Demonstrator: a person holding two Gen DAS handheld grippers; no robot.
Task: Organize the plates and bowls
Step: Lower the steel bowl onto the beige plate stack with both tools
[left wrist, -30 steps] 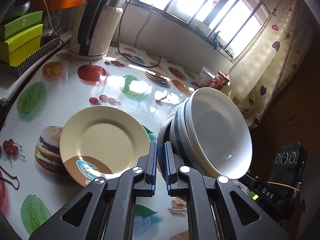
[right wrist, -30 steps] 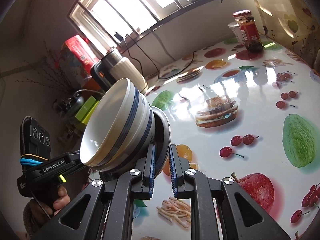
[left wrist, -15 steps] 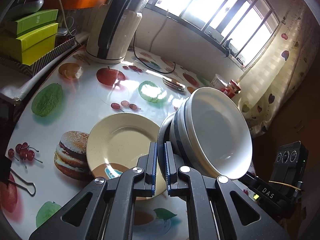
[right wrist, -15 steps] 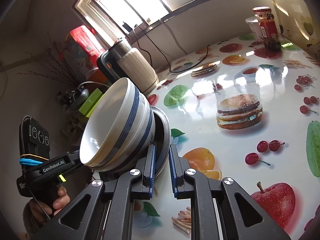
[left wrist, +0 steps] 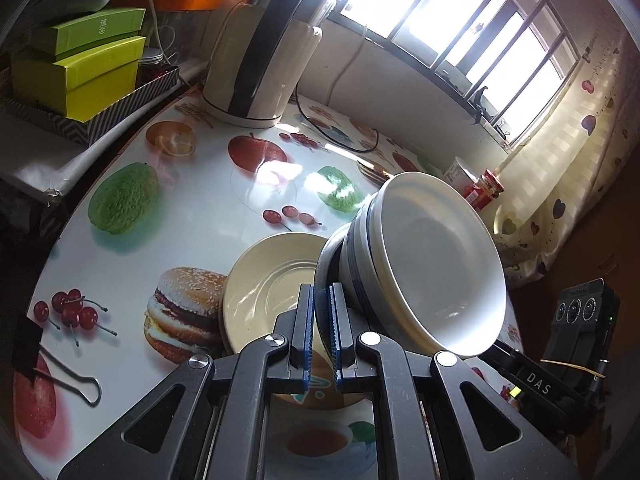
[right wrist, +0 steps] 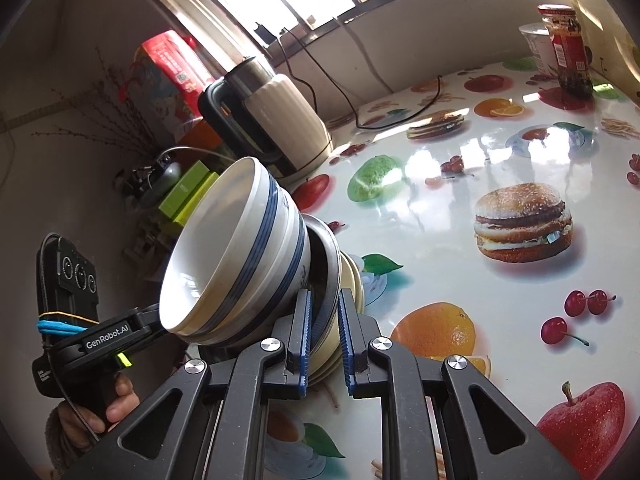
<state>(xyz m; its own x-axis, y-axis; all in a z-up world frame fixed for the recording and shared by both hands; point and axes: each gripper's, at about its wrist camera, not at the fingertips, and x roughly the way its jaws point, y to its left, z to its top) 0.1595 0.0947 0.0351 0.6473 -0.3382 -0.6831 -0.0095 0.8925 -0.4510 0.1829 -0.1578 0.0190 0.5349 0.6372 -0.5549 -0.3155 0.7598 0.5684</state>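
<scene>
Blue-banded white bowls (left wrist: 432,264), nested and tipped on their side, sit in a metal dish (right wrist: 326,276) whose rim both grippers pinch: the left gripper (left wrist: 321,336) and the right gripper (right wrist: 323,344) are each clamped narrowly on it. Below them a cream plate (left wrist: 264,292) lies on the fruit-printed table (right wrist: 440,184), seemingly just under the dish.

You have a cream electric kettle (left wrist: 256,56) with a black handle standing at the back of the fruit-print tablecloth (left wrist: 192,216), its cord (left wrist: 340,136) trailing toward the window (left wrist: 472,28). Green boxes (left wrist: 80,68) are stacked left of it. A red-labelled jar (right wrist: 566,48) stands near the curtain (left wrist: 568,168), and a binder clip (left wrist: 60,376) lies at the cloth's near edge.
</scene>
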